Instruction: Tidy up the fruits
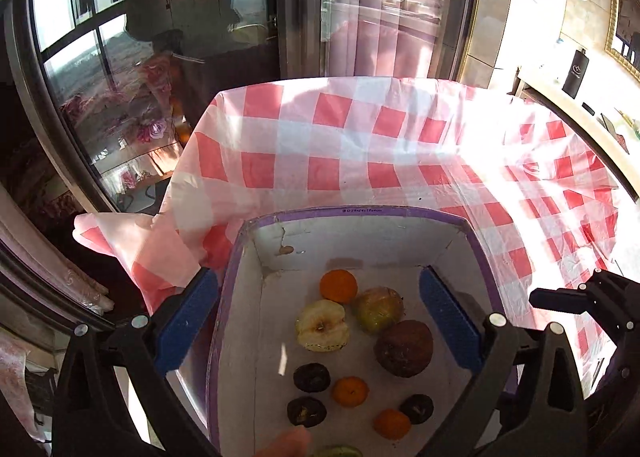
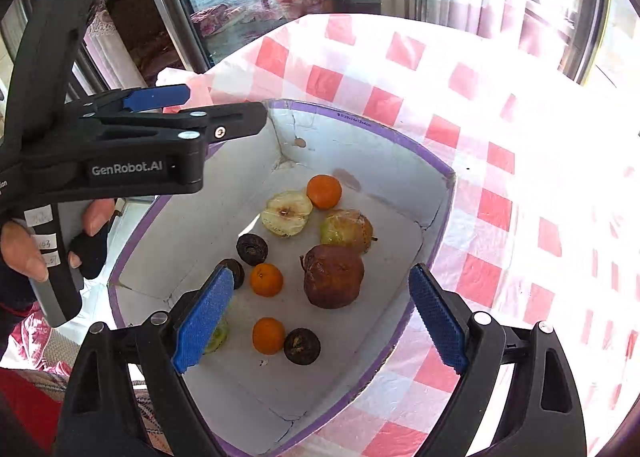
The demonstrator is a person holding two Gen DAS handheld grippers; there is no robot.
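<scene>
Left gripper (image 1: 320, 321): jaws spread wide and empty; blue pads stand to either side of the fruit pile without touching any piece.
Right gripper (image 2: 320, 313): likewise wide apart, nothing held; it points steeply down into the box.
Box (image 2: 400, 161): white cardboard with purple-taped rim, directly below and ahead of both grippers, on the red-checked cloth (image 1: 328, 145).
Fruits: all visible pieces lie on the box floor. Between the right gripper's pads sit the brown pear (image 2: 334, 275) and a tangerine (image 2: 266, 279); beyond them, farther from the fingertips, the green pear (image 2: 346, 230), the halved apple (image 2: 286, 214) and a second tangerine (image 2: 324, 191).
Near pieces: a third tangerine (image 2: 268, 335) and a dark wrinkled fruit (image 2: 302, 346) lie close under the right gripper; a green piece is half hidden behind its left pad.
Step in hand (judged): both tools appear clear of the pile, so the sorting looks near its end or between placements.
Technique: if a further piece is moved, take one fruit only, centred between the pads, and close gently; the brown pear looks soft and may bruise or split.
Risk: round tangerines may roll; the two grippers are near each other, so keep them apart over the box.
Hand (image 2: 24, 241): grips the left tool's handle, at the left of the right wrist view.
</scene>
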